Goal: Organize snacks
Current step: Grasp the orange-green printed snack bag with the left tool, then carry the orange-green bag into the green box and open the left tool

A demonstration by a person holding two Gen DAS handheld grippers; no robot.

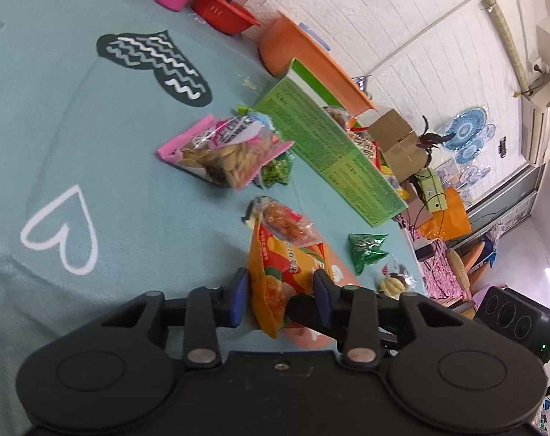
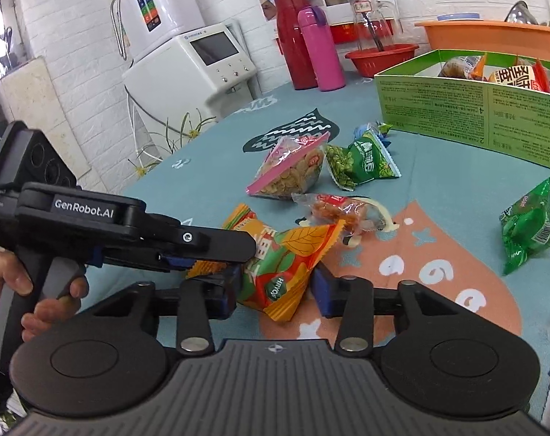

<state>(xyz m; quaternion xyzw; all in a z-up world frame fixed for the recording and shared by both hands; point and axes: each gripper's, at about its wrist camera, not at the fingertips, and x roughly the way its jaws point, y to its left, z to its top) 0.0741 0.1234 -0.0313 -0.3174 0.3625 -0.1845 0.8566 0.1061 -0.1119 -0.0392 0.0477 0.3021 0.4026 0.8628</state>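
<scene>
The orange bag [image 2: 289, 254] stands on edge at the near side of the counter [image 2: 209, 160], near other packets [image 2: 293, 170]. The left tool [image 1: 280, 292] pinches it between its pads. The right tool [image 2: 275, 290] straddles the same bag, part spread; whether its pads press cannot be told. The green box [image 2: 456, 109] stands well behind.

You face a white brick-pattern wall [image 2: 75, 36] from ten to two o'clock. At eleven o'clock a white machine with a dark screen [image 2: 202, 61] stands beside the table, a second white unit [image 2: 155, 3] stacked on it. The table wears a teal cloth [image 1: 75, 116] printed with hearts. Blue patterned plates [image 1: 465, 132] hang on the wall at two o'clock.
</scene>
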